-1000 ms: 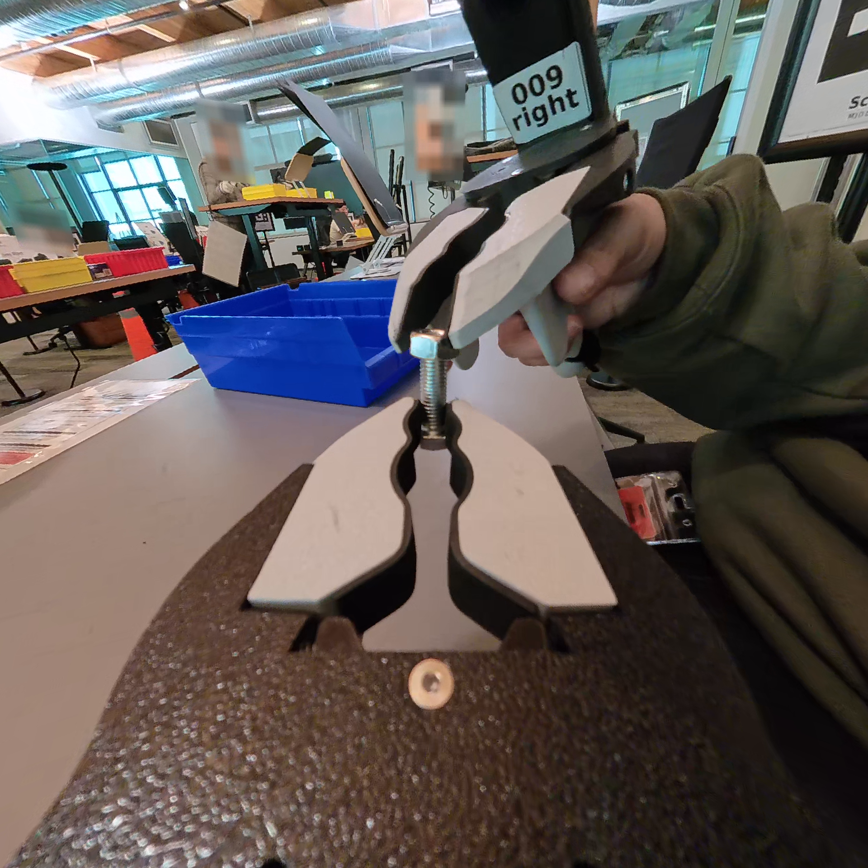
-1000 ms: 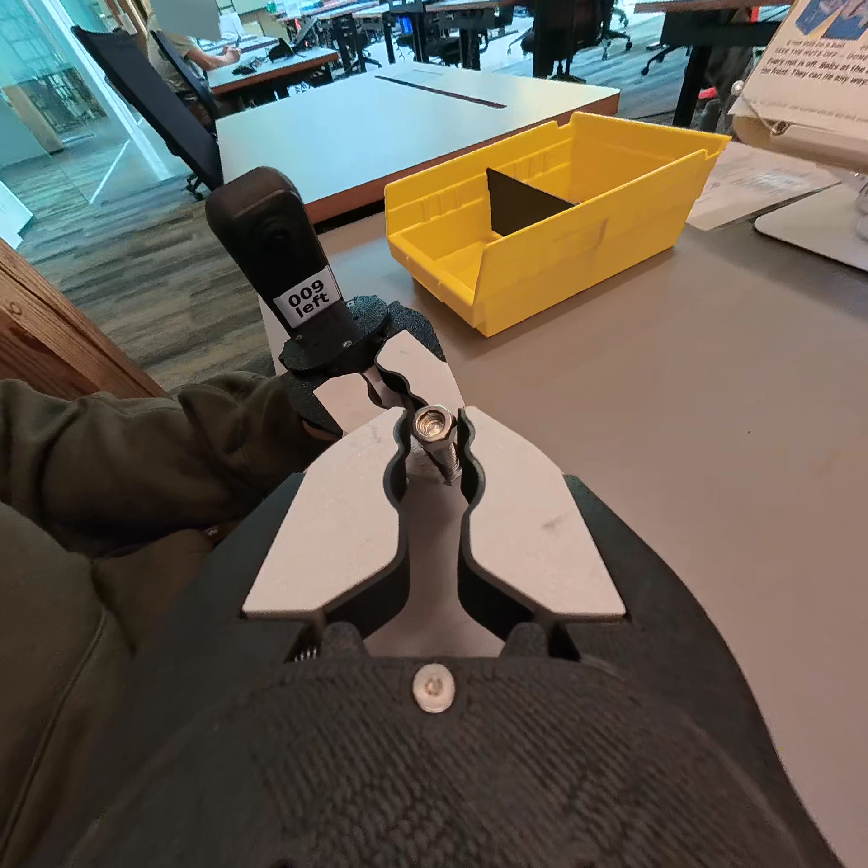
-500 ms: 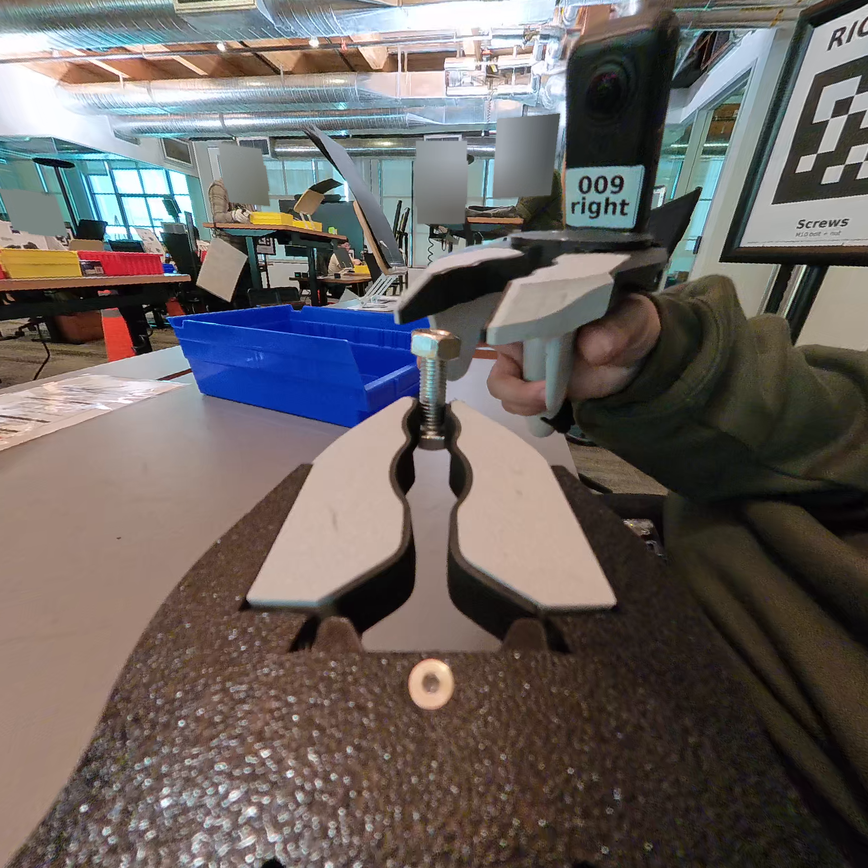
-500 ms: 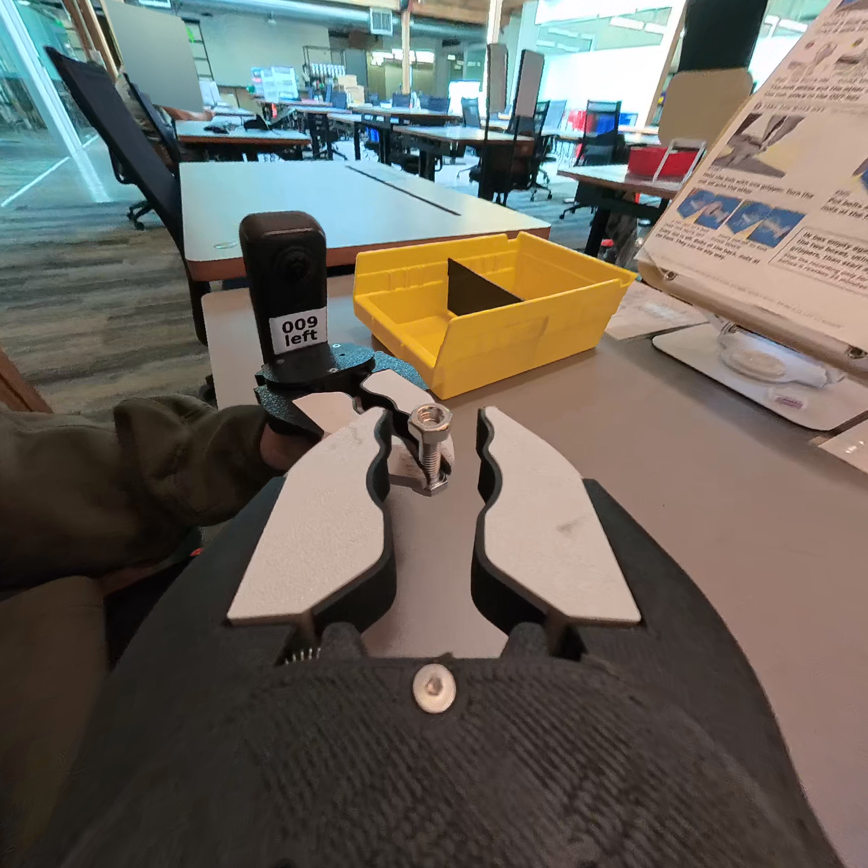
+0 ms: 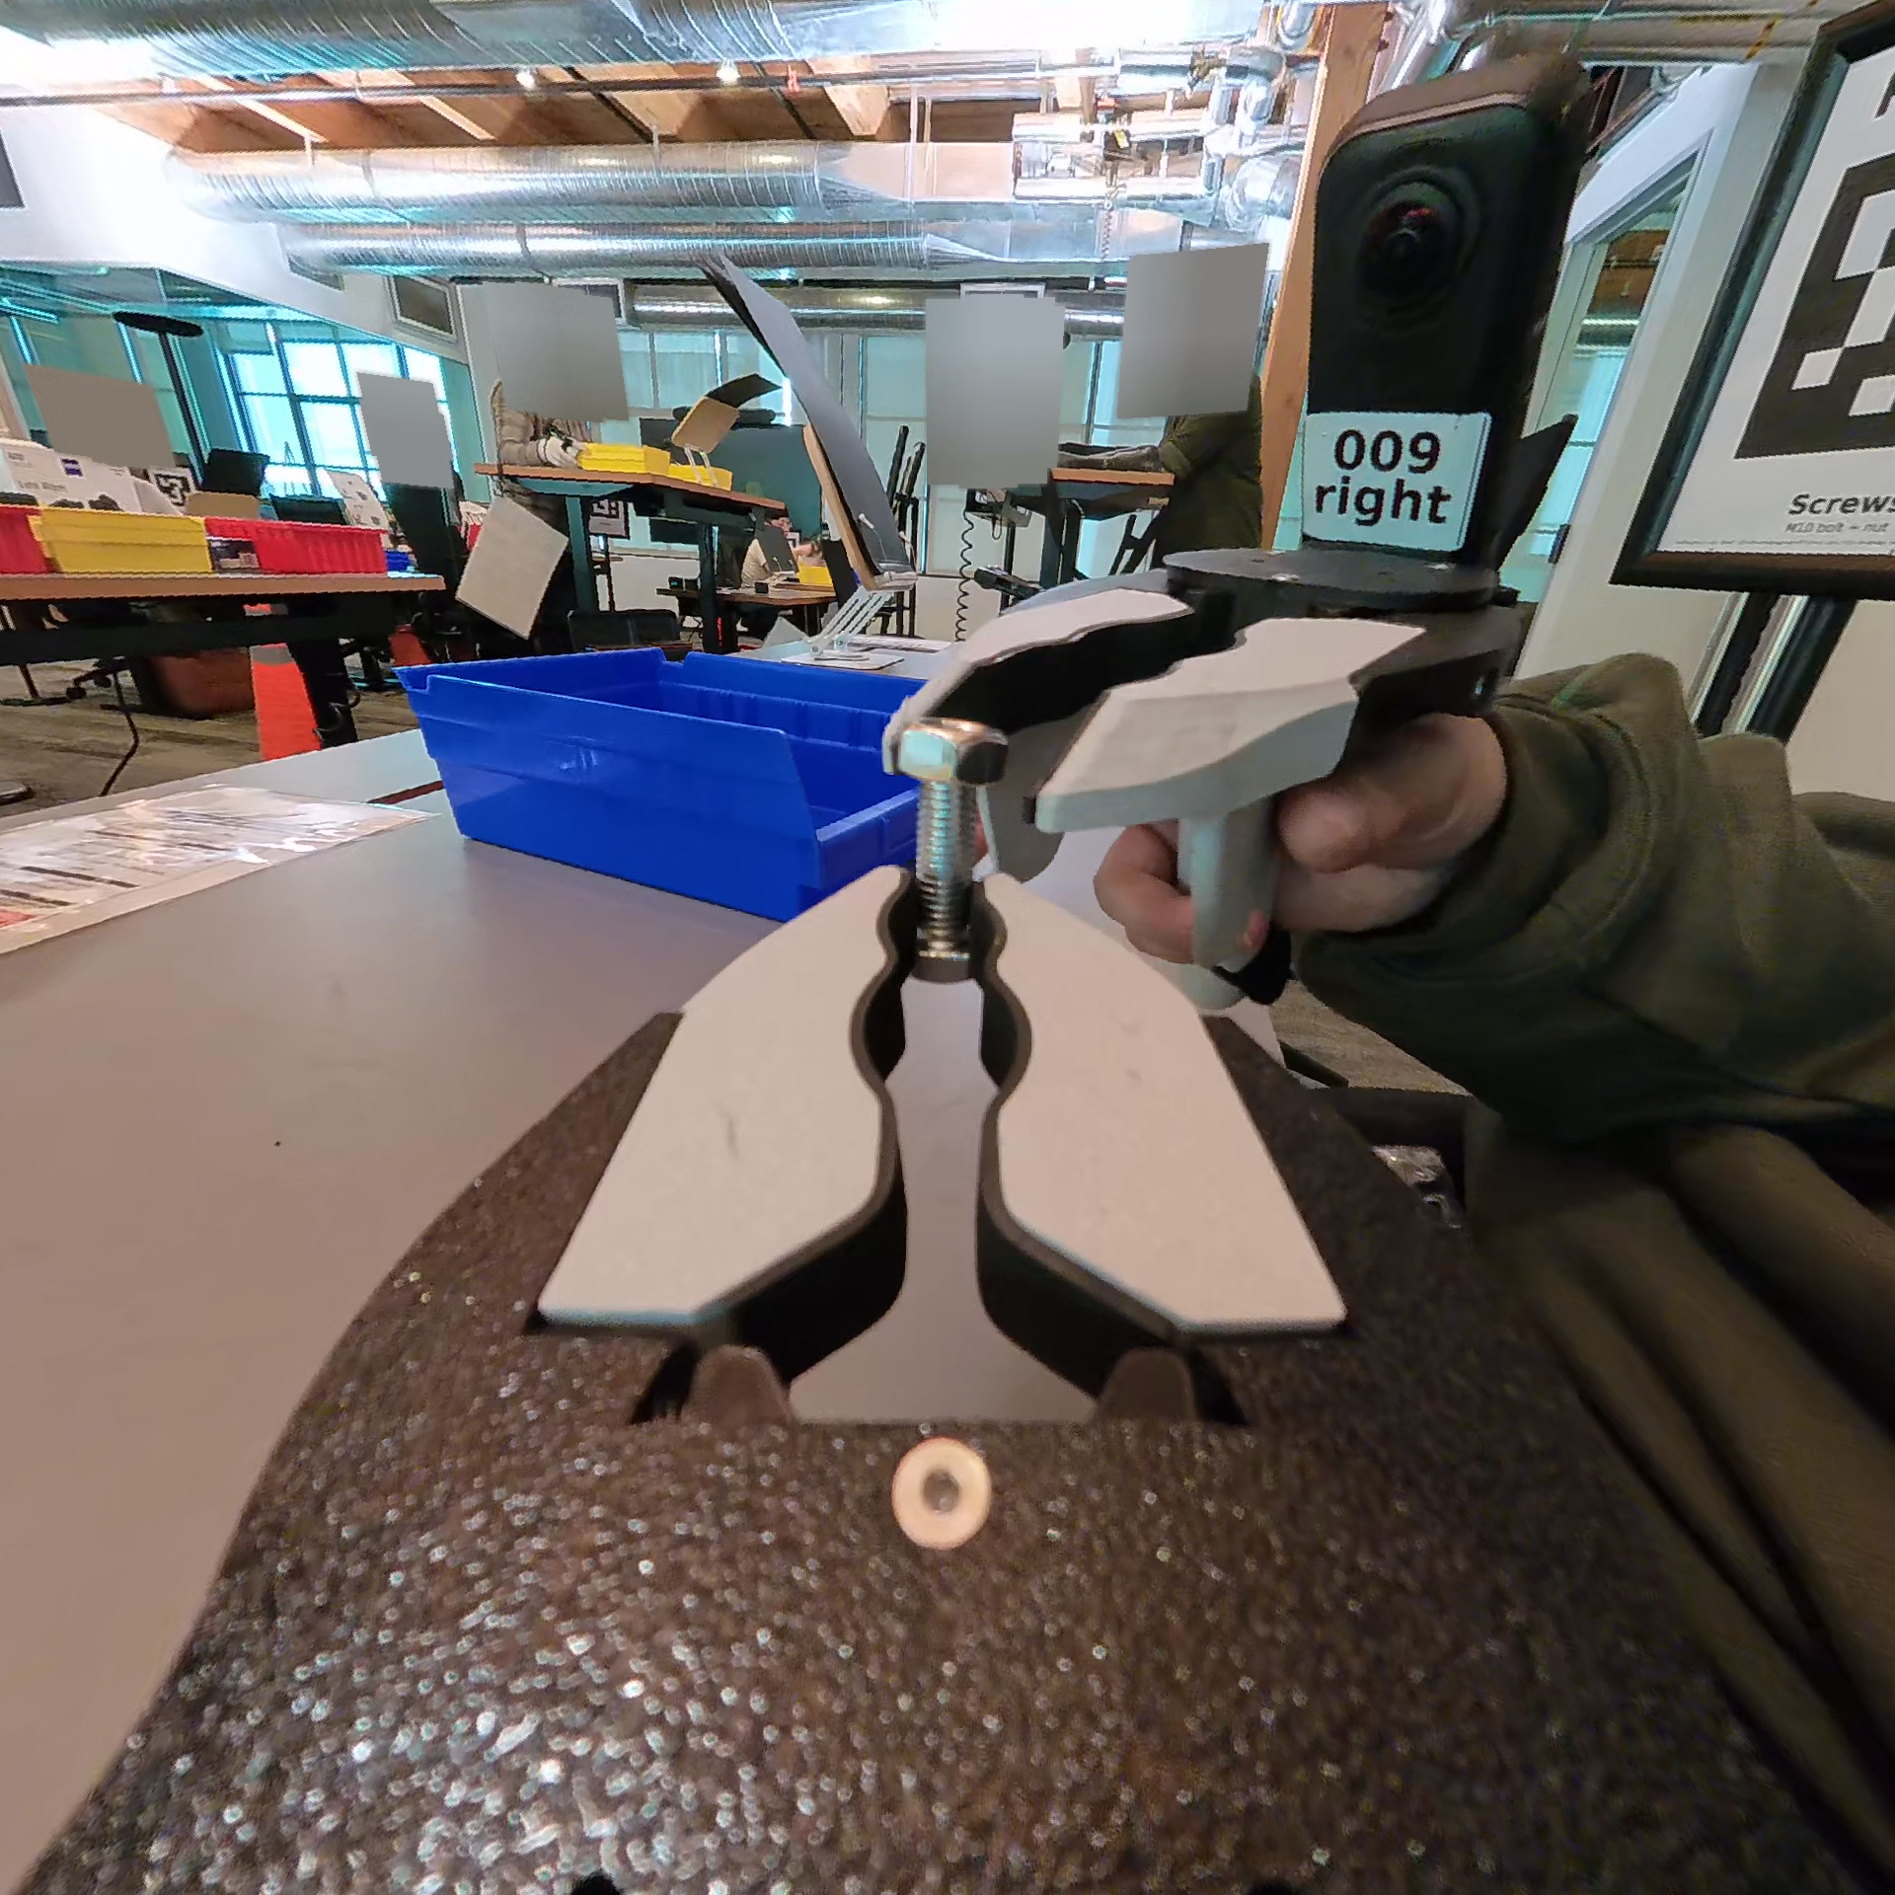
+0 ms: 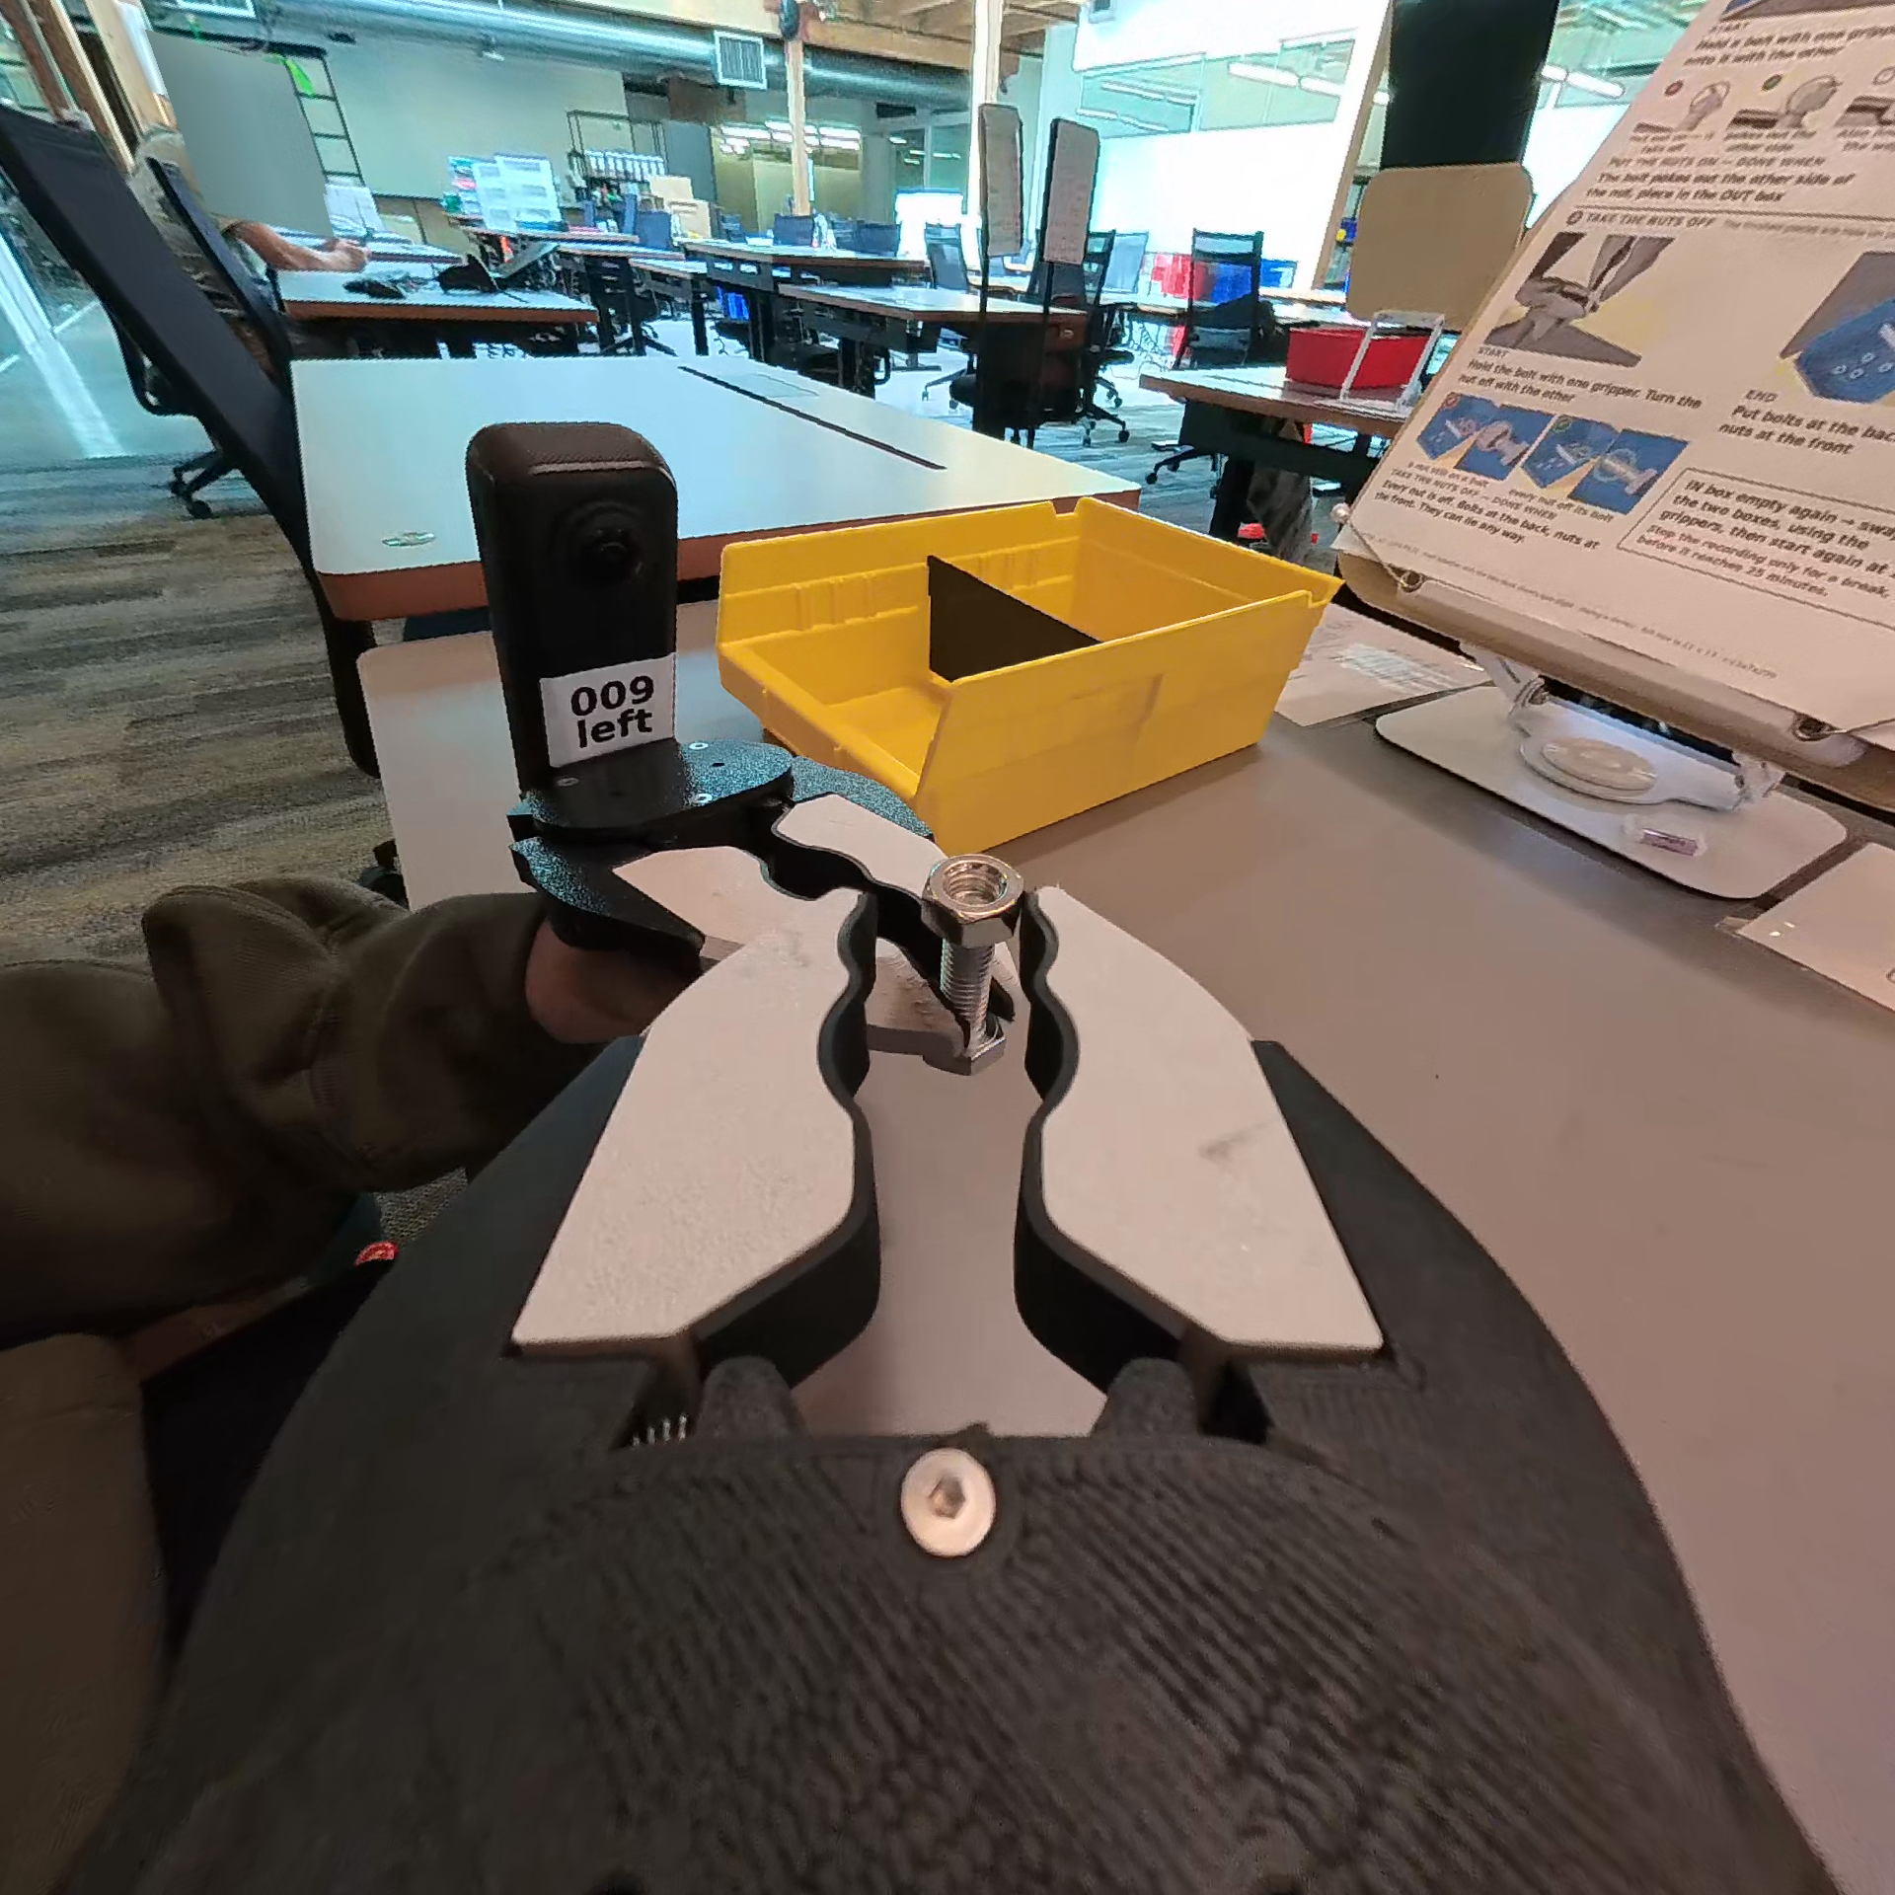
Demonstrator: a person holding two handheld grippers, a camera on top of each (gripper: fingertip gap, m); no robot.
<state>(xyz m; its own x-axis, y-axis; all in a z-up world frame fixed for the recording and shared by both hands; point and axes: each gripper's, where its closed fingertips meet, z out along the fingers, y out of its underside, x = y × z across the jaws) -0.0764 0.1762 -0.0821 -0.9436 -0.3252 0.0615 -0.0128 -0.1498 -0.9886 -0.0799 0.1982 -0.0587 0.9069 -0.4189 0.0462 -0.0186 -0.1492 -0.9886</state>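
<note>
A silver bolt (image 5: 941,861) stands upright with a hex nut (image 5: 945,749) on its top end. My left gripper (image 5: 943,923) is shut on the bolt's lower shank, just above the head. It also shows in the right wrist view (image 6: 820,882), held by a hand in an olive sleeve. My right gripper (image 6: 949,908) is open, its fingertips on either side of the nut (image 6: 972,900) with a small gap. The bolt's thread (image 6: 966,979) shows below the nut. The right gripper also shows in the left wrist view (image 5: 1025,764), level with the nut.
Both grippers are over the near edge of a grey table (image 6: 1436,1025). A yellow bin (image 6: 1025,677) with a black divider stands behind. A blue bin (image 5: 656,759) stands on the far side. An instruction sheet on a stand (image 6: 1641,431) is at the right. Papers (image 5: 154,841) lie at the left. Only a small space, under 4 cm, lies between the two pairs of fingers.
My right gripper let go of the nut, swung back level and opened wide, and its fingers have now narrowed around the nut again. My left gripper stayed shut on the bolt.
</note>
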